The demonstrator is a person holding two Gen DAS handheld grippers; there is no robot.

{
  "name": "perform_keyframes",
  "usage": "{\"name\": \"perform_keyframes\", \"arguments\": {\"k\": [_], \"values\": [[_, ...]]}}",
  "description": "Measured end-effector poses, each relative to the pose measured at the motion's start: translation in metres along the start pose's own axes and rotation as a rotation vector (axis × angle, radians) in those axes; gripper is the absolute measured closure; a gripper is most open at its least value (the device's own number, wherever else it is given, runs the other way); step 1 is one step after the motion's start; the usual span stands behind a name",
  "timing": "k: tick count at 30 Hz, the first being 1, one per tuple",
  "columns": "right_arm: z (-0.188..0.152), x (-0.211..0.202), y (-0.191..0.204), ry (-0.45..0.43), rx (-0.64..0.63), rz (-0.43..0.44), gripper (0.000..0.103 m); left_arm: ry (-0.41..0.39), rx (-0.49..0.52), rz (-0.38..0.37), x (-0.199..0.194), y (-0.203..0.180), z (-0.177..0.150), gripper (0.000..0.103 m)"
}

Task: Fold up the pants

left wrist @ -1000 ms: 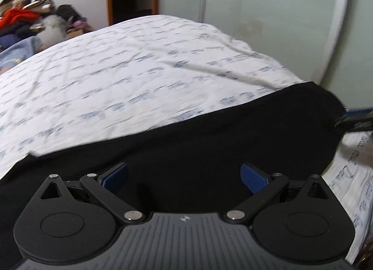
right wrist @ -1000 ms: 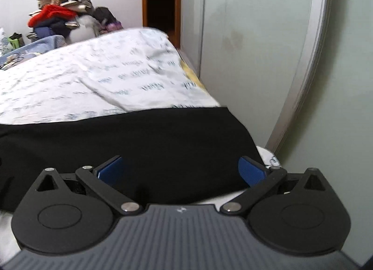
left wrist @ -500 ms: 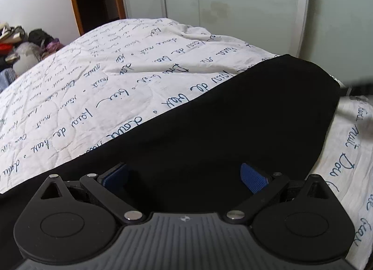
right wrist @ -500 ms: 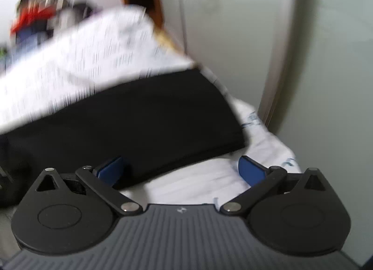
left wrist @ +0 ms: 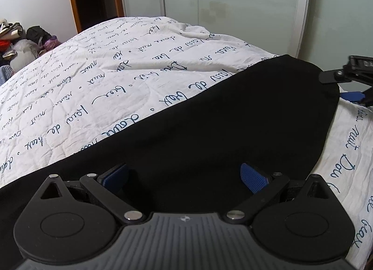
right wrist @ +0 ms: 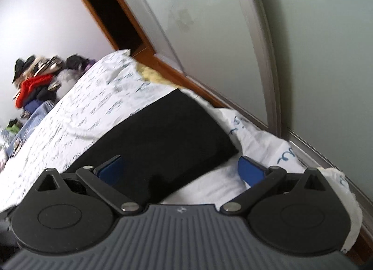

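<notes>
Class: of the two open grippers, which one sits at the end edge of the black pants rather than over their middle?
The right gripper: its right finger lies over the white script-printed bedspread past the black pants. The left gripper has only black cloth between its fingers.

The left claw [left wrist: 185, 176] was built of matte black plastic, with two round discs at its sides, each stamped with a shallow circle. Triangular cut-outs sat at the outer corners. Black link bars ran inward, pinned by silver screws. Its fingers [left wrist: 253, 177] carried blue ribbed pads. A grey ridged body with a small pale emblem filled the middle. The right claw [right wrist: 179, 168] looked the same: black discs, silver screws, grey ridged body, and blue pads on its fingers [right wrist: 250, 169]. In the left wrist view its black links and one blue pad showed at the frame's edge.
</notes>
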State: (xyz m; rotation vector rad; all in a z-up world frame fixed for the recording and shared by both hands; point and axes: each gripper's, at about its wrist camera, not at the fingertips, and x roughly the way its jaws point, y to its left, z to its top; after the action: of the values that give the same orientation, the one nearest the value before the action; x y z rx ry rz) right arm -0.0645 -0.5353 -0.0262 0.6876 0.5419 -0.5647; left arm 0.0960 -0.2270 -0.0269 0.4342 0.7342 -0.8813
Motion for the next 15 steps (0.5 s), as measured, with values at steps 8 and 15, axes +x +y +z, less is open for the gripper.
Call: {"name": "perform_keyframes", "arguments": {"k": [8, 15], "values": [[0.007, 0.002, -0.011, -0.023, 0.085, -0.021, 0.065, 0.011, -0.015, -0.009, -0.001, 0.002, 0.003, 0.000], [0.005, -0.008, 0.004, -0.069, 0.000, -0.017, 0.091, 0.013, -0.080, -0.035, -0.004, 0.011, 0.013, 0.000]]}}
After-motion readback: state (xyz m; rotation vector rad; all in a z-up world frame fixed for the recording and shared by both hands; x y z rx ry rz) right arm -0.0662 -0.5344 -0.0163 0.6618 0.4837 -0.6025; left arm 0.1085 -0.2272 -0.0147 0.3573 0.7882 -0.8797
